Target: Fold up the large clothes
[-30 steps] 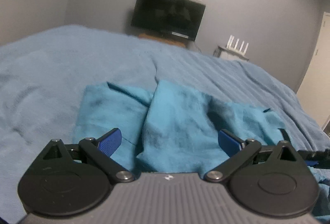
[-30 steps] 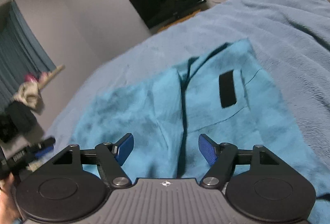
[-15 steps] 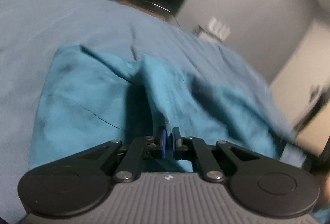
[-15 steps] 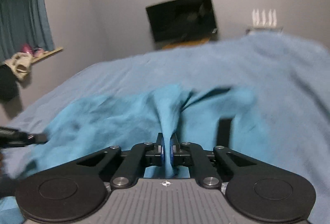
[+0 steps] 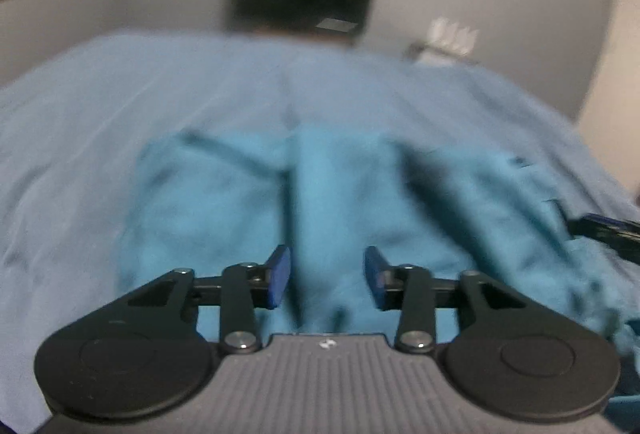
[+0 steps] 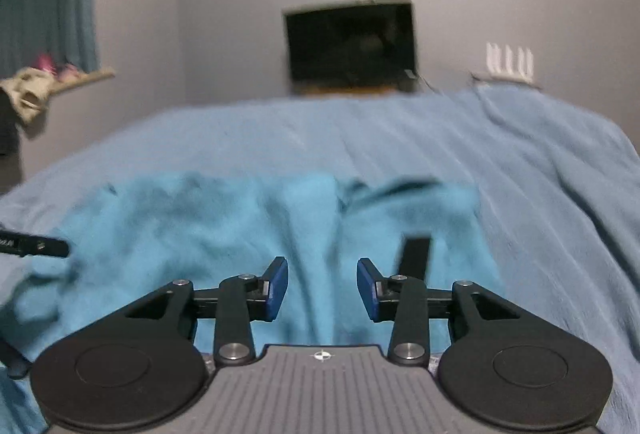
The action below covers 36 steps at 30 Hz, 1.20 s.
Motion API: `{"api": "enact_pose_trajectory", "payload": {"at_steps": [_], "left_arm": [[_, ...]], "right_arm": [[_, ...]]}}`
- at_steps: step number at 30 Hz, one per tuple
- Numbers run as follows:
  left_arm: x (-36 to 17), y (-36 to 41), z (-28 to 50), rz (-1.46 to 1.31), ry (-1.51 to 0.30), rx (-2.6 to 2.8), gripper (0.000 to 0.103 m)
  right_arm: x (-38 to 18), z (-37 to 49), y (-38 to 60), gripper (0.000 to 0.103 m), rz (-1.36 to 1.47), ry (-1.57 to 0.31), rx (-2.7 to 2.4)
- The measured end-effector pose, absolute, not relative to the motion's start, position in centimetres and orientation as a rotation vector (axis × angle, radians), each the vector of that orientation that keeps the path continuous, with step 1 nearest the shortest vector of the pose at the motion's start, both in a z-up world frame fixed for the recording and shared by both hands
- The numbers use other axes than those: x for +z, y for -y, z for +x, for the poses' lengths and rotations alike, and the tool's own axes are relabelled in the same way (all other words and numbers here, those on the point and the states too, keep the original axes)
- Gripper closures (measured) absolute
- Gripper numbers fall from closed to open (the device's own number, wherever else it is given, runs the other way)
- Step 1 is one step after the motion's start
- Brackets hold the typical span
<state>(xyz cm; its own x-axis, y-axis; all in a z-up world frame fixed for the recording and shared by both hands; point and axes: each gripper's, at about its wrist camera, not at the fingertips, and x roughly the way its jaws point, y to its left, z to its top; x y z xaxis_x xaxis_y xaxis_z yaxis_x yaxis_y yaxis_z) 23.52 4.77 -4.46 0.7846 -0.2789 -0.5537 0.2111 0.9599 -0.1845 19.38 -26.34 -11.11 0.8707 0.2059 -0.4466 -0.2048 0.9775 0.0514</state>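
Two grippers hover over a teal garment point(image 5: 224, 202) spread rumpled on a bed's light blue blanket point(image 6: 540, 194). Left gripper point(image 5: 326, 276) and right gripper point(image 6: 322, 288) both have jaws partway apart, just been opening, a raised fold of cloth between the pads but not pinched. Grey walls, dark TV point(image 6: 352, 46) beyond the bed, white router point(image 6: 510, 60) at right, curtain point(image 6: 48, 2) at left. Both views blurred.
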Motion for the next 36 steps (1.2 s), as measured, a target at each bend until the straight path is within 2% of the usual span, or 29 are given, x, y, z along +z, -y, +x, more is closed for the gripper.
{"api": "enact_pose_trajectory", "payload": {"at_steps": [3, 7, 9, 17, 18, 20, 21, 23, 29, 32, 36], "left_arm": [[-4.4, -2.1, 22.6, -0.019, -0.606, -0.441, 0.058], [-7.5, 1.0, 22.6, 0.173, -0.745, -0.49, 0.058], [-8.7, 0.9, 23.2, 0.187, -0.804, -0.483, 0.056], [-9.3, 0.6, 23.8, 0.139, -0.812, -0.471, 0.052], [-9.3, 0.9, 23.0, 0.154, -0.799, -0.46, 0.046], [-9.4, 1.3, 22.4, 0.202, -0.771, -0.408, 0.026], [-9.1, 1.4, 21.7, 0.228, -0.748, -0.37, 0.025], [-8.1, 1.3, 20.7, 0.24, -0.701, -0.312, 0.025], [-0.8, -2.6, 15.2, 0.142, -0.482, -0.169, 0.023], [2.8, -4.1, 12.6, 0.16, -0.48, -0.201, 0.021], [6.4, -5.8, 8.8, 0.223, -0.537, -0.248, 0.018]], "right_arm": [[-10.9, 19.1, 25.7, 0.062, -0.033, -0.465, 0.318], [-13.4, 19.7, 23.4, 0.062, -0.146, -0.577, 0.371], [-14.9, 20.1, 22.9, 0.062, -0.202, -0.639, 0.35], [-16.3, 19.1, 21.9, 0.057, -0.259, -0.59, 0.307], [-16.3, 18.9, 21.8, 0.056, -0.265, -0.584, 0.298], [-16.4, 18.6, 21.7, 0.049, -0.245, -0.583, 0.279], [-16.2, 18.4, 22.0, 0.047, -0.215, -0.583, 0.273], [-15.4, 17.9, 22.9, 0.04, -0.133, -0.576, 0.242], [-10.4, 14.2, 25.9, 0.034, 0.036, -0.462, 0.169], [-6.7, 12.0, 26.9, 0.028, 0.022, -0.43, 0.2], [-1.7, 8.6, 28.6, 0.026, -0.029, -0.432, 0.276]]}}
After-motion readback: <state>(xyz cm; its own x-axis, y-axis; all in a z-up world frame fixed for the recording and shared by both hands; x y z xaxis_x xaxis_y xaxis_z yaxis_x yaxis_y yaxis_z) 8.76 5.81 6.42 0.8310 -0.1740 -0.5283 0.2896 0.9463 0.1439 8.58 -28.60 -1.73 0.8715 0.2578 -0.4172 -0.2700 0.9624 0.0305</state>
